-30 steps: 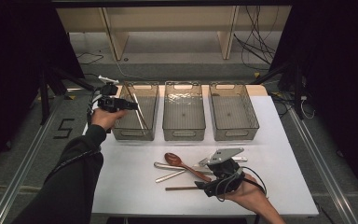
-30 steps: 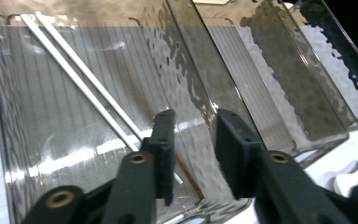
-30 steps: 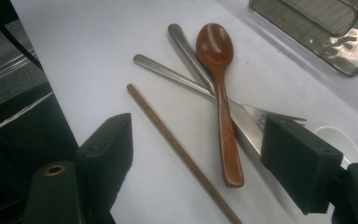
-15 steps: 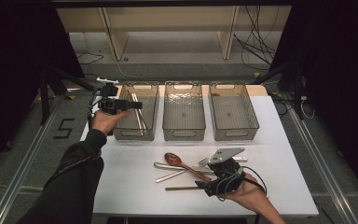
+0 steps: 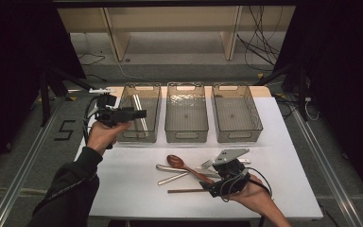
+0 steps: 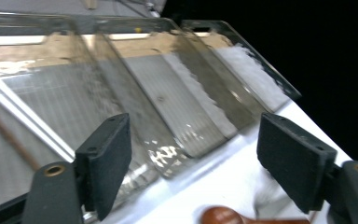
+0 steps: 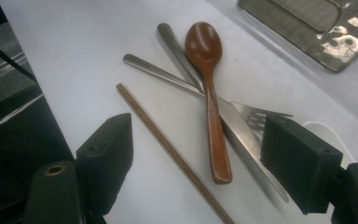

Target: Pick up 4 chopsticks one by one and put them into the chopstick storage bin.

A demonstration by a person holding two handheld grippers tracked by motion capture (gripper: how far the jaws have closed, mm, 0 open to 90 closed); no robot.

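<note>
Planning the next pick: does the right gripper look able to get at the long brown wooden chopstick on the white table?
Probably yes: the right gripper hangs open just above the brown wooden chopstick, which lies bare, beside the crossed cutlery.

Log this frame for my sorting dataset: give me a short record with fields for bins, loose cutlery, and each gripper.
bins: three clear bins in a row at the table's far side
left bin contents: chopsticks lying lengthwise
loose cutlery: brown wooden spoon, metal fork, metal knife, one chopstick
left gripper: fingers have just been opening, nothing between them, over the left bin
right gripper: open, over the loose cutlery
</note>
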